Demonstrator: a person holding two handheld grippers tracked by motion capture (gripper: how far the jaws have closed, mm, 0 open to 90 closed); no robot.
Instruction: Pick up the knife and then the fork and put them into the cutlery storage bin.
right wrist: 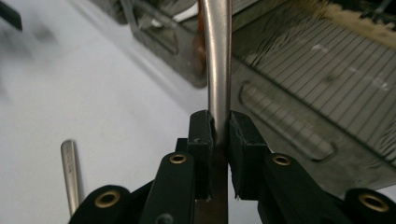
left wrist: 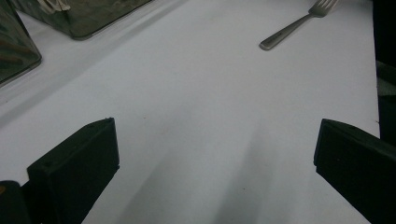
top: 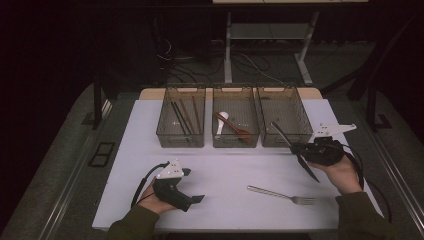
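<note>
The right tongs (right wrist: 220,133) clamp a slim silver metal utensil handle (right wrist: 218,60) above the right-hand clear plastic bin (top: 285,117) near the counter's far edge. The left tongs (left wrist: 215,158) gape wide, empty, by the near edge.

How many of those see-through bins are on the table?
3, side by side along the far edge: the left bin holds chopsticks, the middle bin spoons, the right bin looks nearly empty.
</note>
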